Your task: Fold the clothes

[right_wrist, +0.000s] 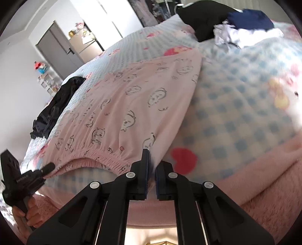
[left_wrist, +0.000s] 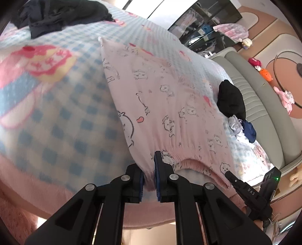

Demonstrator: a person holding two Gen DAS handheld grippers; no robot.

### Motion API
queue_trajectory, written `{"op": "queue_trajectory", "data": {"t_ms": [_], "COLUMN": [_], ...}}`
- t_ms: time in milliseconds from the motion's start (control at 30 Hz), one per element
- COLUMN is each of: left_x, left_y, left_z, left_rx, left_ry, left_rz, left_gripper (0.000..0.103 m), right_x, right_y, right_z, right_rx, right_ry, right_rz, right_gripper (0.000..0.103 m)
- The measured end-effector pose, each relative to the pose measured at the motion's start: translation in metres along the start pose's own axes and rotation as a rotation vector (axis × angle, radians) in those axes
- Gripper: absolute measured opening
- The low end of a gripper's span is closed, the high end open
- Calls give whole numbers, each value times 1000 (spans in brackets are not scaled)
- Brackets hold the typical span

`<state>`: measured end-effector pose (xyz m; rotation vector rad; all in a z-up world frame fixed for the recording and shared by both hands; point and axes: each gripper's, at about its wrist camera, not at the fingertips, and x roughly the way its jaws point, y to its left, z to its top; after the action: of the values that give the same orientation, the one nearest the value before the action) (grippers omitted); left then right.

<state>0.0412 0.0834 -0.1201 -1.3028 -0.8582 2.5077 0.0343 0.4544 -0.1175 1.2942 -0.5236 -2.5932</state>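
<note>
A pink garment (left_wrist: pixel 160 98) printed with small cartoon animals lies spread on the bed, its gathered elastic waistband (left_wrist: pixel 192 162) nearest me. My left gripper (left_wrist: pixel 149 169) is shut on the left end of that waistband, with cloth bunched between the blue pads. In the right wrist view the same pink garment (right_wrist: pixel 132 105) stretches away, and my right gripper (right_wrist: pixel 151 165) is shut on the waistband's right corner. Each gripper shows in the other's view: the right gripper (left_wrist: pixel 234 179) at the far end of the band, the left gripper (right_wrist: pixel 47 167) held by a hand. The waistband (right_wrist: pixel 98 156) sags open between them.
The bed carries a blue checked blanket (left_wrist: pixel 66 122) with a pink fleece edge (left_wrist: pixel 28 188). Black clothes (left_wrist: pixel 56 15) lie at its far side; a black garment (left_wrist: pixel 230 101) and a white and navy pile (right_wrist: pixel 245 24) sit by the grey headboard (left_wrist: pixel 254 90).
</note>
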Motion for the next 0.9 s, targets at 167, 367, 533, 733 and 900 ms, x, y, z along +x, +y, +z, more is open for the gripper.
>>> {"op": "queue_trajectory", "data": {"t_ms": [167,367,533,733,900], "left_x": [-5,2,9,24,24], "left_y": [5,12,26,17,7], "left_z": [-3,-7,-9,3,3], "left_rx": [-14,-46,-114,-112,-65], "left_ry": [-4,36,54,67,34], "left_rz": [-12,-20,-69,-70,12], "left_gripper": [10,11,23,38,22], "right_x": [-13,-9,9,44,48], "right_y": [-2,-7,-13,-3,21], "right_z": [-5,-6,-1,13,9], "right_rx": [-17,11,75,107,-15], "right_ry": [-27,9,44,99,84], "right_rz": [1,43,78,92,43], "right_gripper": [3,5,37,40,5]}}
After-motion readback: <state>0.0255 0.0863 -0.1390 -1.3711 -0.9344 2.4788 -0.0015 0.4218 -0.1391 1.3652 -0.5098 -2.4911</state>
